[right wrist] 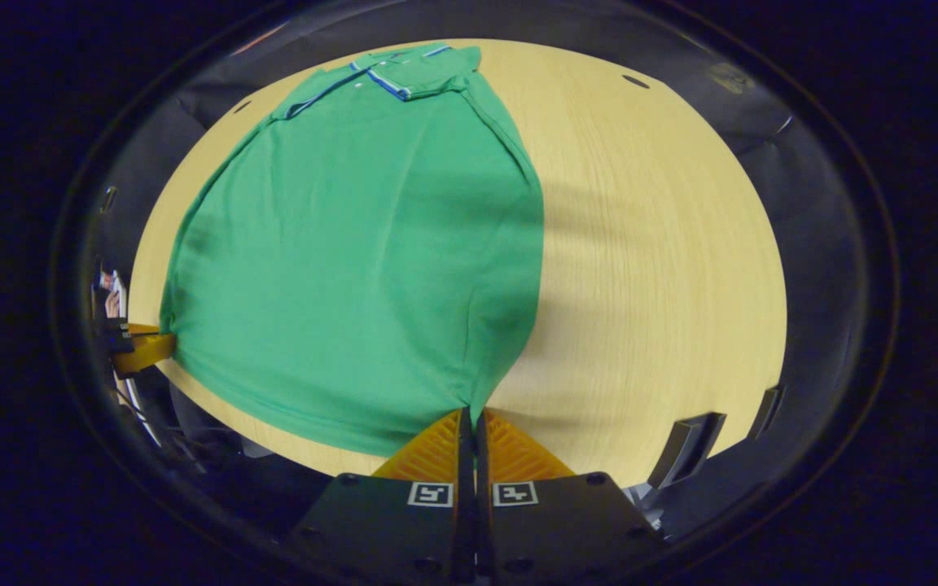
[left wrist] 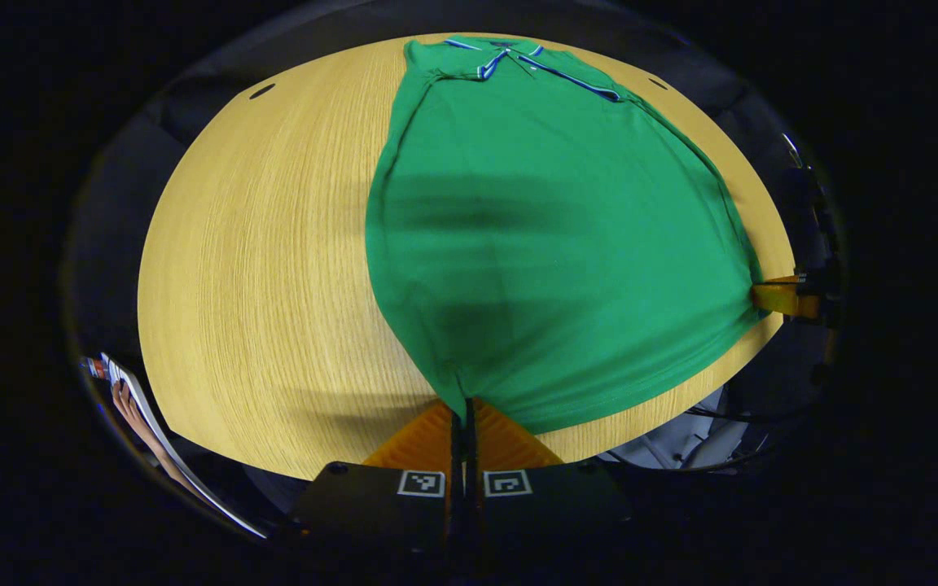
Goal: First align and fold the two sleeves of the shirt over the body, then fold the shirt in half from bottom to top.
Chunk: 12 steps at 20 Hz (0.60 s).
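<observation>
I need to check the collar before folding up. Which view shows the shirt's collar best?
The left gripper view: the collar lies near the top centre, with its striped edges and placket spread open. In the right gripper view the collar sits further off to the side and looks more bunched.

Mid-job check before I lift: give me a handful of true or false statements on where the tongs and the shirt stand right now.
1. Both sleeves are spread out flat to the sides of the shirt. False: the green shirt shows narrow, straight sides, so the sleeves look already folded in.
2. The left tongs are shut on the shirt's bottom hem corner. True.
3. The right tongs hang open above the collar. False: they are shut on the other bottom corner, near the table edge.
4. The collar lies at the far end of the wooden table. True.
5. The shirt is already folded in half bottom to top. False: it lies full length, hem nearest the tongs.
</observation>
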{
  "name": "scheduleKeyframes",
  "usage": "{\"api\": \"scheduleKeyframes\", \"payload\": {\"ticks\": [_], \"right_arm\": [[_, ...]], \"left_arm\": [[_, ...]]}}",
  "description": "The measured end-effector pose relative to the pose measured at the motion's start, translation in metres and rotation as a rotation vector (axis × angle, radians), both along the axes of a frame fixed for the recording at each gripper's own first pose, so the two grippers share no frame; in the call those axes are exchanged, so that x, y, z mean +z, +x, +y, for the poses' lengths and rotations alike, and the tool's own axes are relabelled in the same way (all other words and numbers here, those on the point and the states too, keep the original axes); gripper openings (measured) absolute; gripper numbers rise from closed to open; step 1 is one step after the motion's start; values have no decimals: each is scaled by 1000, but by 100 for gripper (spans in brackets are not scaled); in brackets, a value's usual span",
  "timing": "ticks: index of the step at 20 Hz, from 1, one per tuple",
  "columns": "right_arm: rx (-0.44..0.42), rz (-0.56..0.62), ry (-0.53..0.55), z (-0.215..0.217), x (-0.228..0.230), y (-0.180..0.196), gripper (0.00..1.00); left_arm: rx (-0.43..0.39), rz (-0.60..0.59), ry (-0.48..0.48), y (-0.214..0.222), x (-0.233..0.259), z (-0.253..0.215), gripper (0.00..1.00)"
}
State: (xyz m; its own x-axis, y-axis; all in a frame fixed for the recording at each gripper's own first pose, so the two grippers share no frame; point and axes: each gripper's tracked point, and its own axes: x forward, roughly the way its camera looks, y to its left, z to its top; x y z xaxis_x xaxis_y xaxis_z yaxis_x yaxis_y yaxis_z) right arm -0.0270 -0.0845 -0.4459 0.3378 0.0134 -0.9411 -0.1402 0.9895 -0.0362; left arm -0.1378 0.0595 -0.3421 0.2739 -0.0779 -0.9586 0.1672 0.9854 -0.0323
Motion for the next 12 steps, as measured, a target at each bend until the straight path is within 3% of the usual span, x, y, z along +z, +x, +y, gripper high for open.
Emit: {"api": "scheduleKeyframes", "payload": {"ticks": [1,5,8,12], "right_arm": [[20,-29,-4,0,0,0,0],[49,-80,-32,-2,1,-8,3],[27,-108,-8,-3,14,-8,0],[-5,-149,40,-6,43,-3,3]], "left_arm": [[1,-15,1,1,1,-1,3],[-22,-56,13,-3,4,-7,3],[-11,-99,6,0,19,-10,3],[14,-163,-14,12,46,-9,3]]}}
